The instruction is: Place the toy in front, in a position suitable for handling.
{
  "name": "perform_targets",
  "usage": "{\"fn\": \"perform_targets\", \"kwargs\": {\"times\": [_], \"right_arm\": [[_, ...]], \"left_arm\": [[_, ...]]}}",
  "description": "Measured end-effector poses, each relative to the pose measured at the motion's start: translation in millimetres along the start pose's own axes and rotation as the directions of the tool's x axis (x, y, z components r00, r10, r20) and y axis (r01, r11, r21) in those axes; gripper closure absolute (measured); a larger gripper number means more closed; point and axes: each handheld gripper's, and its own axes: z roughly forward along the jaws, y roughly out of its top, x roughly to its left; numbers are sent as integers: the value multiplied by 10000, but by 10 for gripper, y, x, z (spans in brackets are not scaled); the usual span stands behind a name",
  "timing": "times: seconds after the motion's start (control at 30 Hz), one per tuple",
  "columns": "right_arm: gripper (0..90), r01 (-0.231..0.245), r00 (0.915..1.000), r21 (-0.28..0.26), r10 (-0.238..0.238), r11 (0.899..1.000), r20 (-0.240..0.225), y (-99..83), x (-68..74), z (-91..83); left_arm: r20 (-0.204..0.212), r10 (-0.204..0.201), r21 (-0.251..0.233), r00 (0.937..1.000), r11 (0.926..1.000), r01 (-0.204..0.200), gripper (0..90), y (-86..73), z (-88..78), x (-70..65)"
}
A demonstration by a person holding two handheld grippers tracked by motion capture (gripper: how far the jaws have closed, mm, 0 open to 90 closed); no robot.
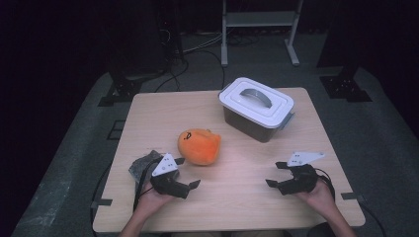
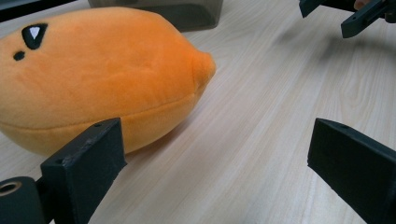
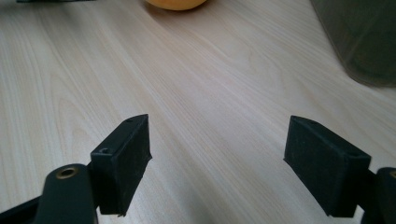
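We hold both left gripper [image 1: 187, 173] and right gripper [image 1: 277, 174] with jaws apart and empty, the orange plush toy [image 1: 199, 145] just beyond the left jaws, the lidded storage box [image 1: 256, 109] beyond the right jaws, its contents hidden.

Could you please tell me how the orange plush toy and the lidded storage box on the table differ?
The orange plush toy is soft, rounded and bright, with a small black face mark; the storage box is hard, rectangular, with a dark body and a white lid with a grey handle. The toy is smaller and lies nearer the left gripper; the box stands farther back. Both rest on the wooden table, ungripped.
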Motion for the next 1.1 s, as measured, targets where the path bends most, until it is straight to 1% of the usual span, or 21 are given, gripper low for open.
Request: {"fn": "perform_targets", "kwargs": {"times": [0.17, 0.23, 0.27, 0.37, 0.4, 0.43, 0.47, 0.57, 0.6, 0.63, 0.67, 0.7, 0.73, 0.77, 0.8, 0.83, 0.9, 0.93, 0.97, 1.07, 1.1], "right_arm": [[211, -55, 9998, -280, 49, 9996, -218, 8, 2, -24], [210, -116, 9990, -525, 94, 9986, -430, 29, 7, -33], [209, -108, 9977, -628, 66, 9980, -668, 75, 6, -26], [205, 30, 9966, -635, -82, 9980, -816, 142, 6, -2], [204, 213, 9947, -636, -276, 9977, -990, 228, 12, 25], [204, 213, 9947, -636, -276, 9977, -990, 228, 12, 25], [204, 509, 9927, -703, -582, 9962, -1058, 331, 35, 52], [204, 703, 9896, -754, -791, 9947, -1205, 438, 53, 80], [204, 1120, 9844, -727, -1207, 9910, -1278, 593, 93, 123], [204, 1120, 9844, -727, -1207, 9910, -1278, 593, 93, 123], [204, 1296, 9813, -712, -1383, 9890, -1340, 664, 110, 145], [204, 1648, 9750, -683, -1730, 9840, -1392, 806, 153, 186], [204, 1648, 9750, -683, -1730, 9840, -1392, 806, 153, 186], [204, 1784, 9723, -669, -1863, 9817, -1413, 876, 175, 206], [204, 2007, 9663, -663, -2086, 9774, -1510, 1010, 213, 240], [204, 2007, 9663, -663, -2086, 9774, -1510, 1010, 213, 240], [204, 2255, 9591, -672, -2336, 9719, -1599, 1139, 249, 269], [204, 2458, 9529, -648, -2533, 9672, -1667, 1243, 277, 295], [204, 2458, 9529, -648, -2533, 9672, -1667, 1243, 277, 295], [204, 2803, 9407, -611, -2868, 9580, -1811, 1457, 324, 380], [204, 2803, 9407, -611, -2868, 9580, -1811, 1457, 324, 380]], "left_arm": [[-6, 37, -28, 10000, 10000, -37, 34, 13, -1, 0], [-54, 43, -35, 10000, 10000, -43, 34, 16, -6, 6], [-123, 38, -88, 9999, 10000, -39, 34, 20, -18, 18], [-146, -8, -129, 9999, 9999, 6, 34, 18, -30, 30], [-178, 63, -74, 9998, 10000, -64, 34, 18, -46, 37], [-178, 63, -74, 9998, 10000, -64, 34, 18, -46, 37], [-212, 75, -108, 9997, 9999, -77, 34, 16, -70, 50], [-241, 22, -155, 9997, 9999, -26, 34, 10, -90, 63], [-294, 9, -177, 9996, 9998, -15, 35, 1, -109, 76], [-294, 9, -177, 9996, 9998, -15, 35, 1, -109, 76], [-327, 13, -181, 9995, 9998, -19, 35, -1, -122, 83], [-373, -13, -268, 9993, 9996, 3, 34, -1, -147, 93], [-373, -13, -268, 9993, 9996, 3, 34, -1, -147, 93], [-384, -37, -302, 9993, 9995, 25, 34, -1, -156, 95], [-436, -38, -346, 9990, 9994, 22, 35, -2, -177, 104], [-436, -38, -346, 9990, 9994, 22, 35, -2, -177, 104], [-442, -59, -345, 9990, 9994, 43, 35, -3, -186, 111], [-443, -77, -358, 9990, 9993, 62, 35, -4, -189, 114], [-463, -88, -369, 9989, 9993, 71, 35, -5, -191, 118], [-487, -68, -396, 9988, 9992, 49, 34, -5, -194, 124], [-477, -88, -393, 9988, 9992, 69, 34, -6, -195, 124]]}}
